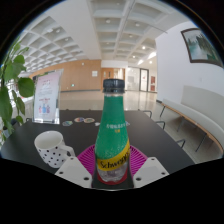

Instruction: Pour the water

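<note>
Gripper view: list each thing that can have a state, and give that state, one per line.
Bottle: upright on the table, green cap on, between the pads.
Cup: upright on the table, left of the bottle, mouth open; contents not visible.
Hand-held gripper: pink pads at either side of the bottle's lower part; contact cannot be told.
Table: dark top, bearing bottle and cup.

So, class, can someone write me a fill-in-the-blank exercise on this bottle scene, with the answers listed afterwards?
1. The bottle has a ___ cap.
2. The white cup stands on the ___ table.
3. The bottle stands ___ the gripper's pink pads.
4. The potted plant stands beyond the ___.

Answers: green; black; between; cup
</note>
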`<state>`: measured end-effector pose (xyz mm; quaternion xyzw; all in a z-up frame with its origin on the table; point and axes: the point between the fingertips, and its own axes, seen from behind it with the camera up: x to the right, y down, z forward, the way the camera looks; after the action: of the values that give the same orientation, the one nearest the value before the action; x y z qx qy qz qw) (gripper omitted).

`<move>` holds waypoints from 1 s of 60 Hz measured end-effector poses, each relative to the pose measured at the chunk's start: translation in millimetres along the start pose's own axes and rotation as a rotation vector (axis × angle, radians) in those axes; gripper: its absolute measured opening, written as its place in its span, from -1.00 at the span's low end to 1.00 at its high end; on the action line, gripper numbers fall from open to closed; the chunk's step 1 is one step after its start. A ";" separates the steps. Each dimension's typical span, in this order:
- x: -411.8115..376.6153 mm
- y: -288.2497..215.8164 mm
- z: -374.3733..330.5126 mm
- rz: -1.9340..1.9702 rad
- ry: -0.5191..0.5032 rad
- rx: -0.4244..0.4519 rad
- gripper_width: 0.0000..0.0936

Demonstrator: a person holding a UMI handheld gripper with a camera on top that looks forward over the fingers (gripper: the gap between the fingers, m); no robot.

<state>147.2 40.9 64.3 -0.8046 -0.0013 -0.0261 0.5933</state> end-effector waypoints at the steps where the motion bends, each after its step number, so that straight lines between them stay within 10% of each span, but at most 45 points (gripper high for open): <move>1: -2.4 0.0 -2.0 0.001 0.002 0.004 -0.12; 12: -5.0 4.3 -1.0 -0.015 0.006 -0.018 0.23; 18: -4.2 12.7 -9.1 -0.026 0.008 -0.071 0.88; 60: -17.3 -3.5 -279.2 -0.002 0.087 -0.087 0.83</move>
<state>118.5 -224.1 149.1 -0.8277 0.0245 -0.0617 0.5572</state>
